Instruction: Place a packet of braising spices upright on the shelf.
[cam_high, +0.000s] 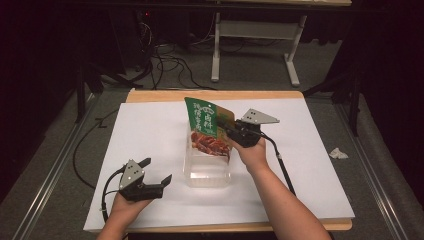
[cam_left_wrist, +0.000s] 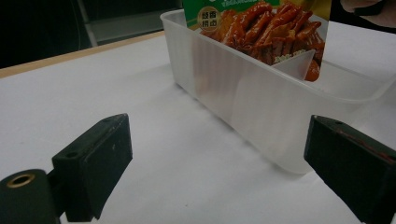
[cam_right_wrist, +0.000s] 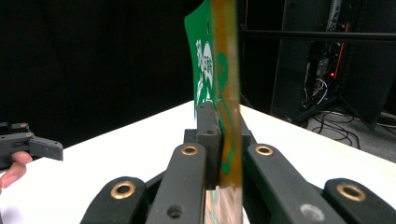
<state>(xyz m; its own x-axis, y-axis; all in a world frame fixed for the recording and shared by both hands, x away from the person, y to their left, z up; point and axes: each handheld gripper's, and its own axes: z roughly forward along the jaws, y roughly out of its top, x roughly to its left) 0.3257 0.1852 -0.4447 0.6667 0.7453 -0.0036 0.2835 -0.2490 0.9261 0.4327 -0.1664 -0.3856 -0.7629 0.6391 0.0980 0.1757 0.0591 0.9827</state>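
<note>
I see the tub (cam_high: 207, 167) at the centre of the white surface (cam_high: 150, 130). The pouch (cam_high: 207, 127) stands upright in the tub's far end. My right gripper (cam_high: 227, 127), just right of the tub, has its fingers (cam_right_wrist: 208, 135) pinching the pouch's upper edge. My left gripper (cam_high: 156, 171), left of the tub's near end, has its fingers (cam_left_wrist: 93, 163) spread, holding nothing.

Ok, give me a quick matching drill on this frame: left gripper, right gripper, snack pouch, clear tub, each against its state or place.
Things:
1. left gripper
2. right gripper
3. snack pouch
4. clear tub

States:
A. standing upright with its lower end in the tub
B. open, holding nothing, near the front left of the table
C. on the white sheet, mid table
D. clamped on the pouch's edge

Pairs: 1-B, 2-D, 3-A, 4-C
</note>
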